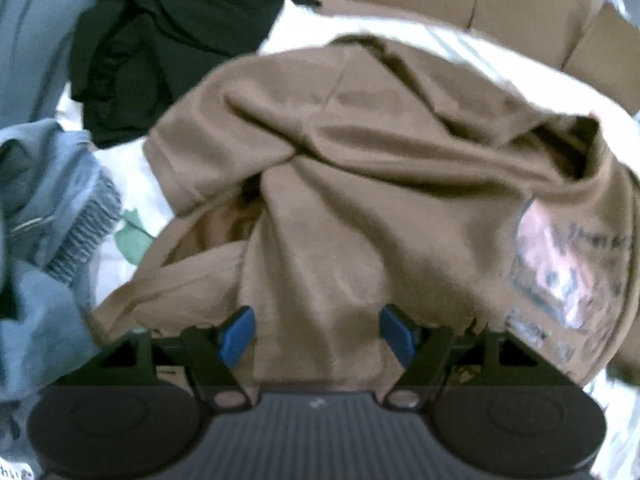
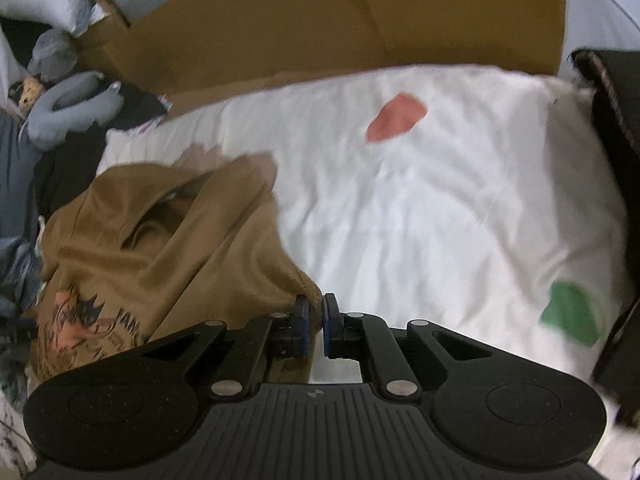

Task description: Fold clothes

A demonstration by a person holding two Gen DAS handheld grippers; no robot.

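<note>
Brown t-shirt [image 1: 360, 184], soft matte knit, lies crumpled in deep rounded folds on a white bedsheet [image 2: 440, 208], w/ a pinkish printed graphic and dark lettering on one side.

Left gripper [image 1: 316, 334]: jaws spread apart, blue flat pads clear of the cloth; a ridge of brown fabric runs up between them, not pinched. Released.

Right gripper [image 2: 316, 320]: jaws clenched on a hem corner of the t-shirt, blue pads nearly meeting w/ a bunched nub of stitched edge squeezed between; fabric pulled taut into a cone toward the pads.

Sheet is wrinkled, w/ a red patch [image 2: 396, 118] and a green patch [image 2: 572, 314], both blurred. Flat corrugated cardboard [image 2: 320, 24] behind the bed. In the left view: a black garment [image 1: 160, 48], limp and creased, and a grey-blue garment [image 1: 52, 184] w/ ribbed cuff, heaped beside the shirt.
</note>
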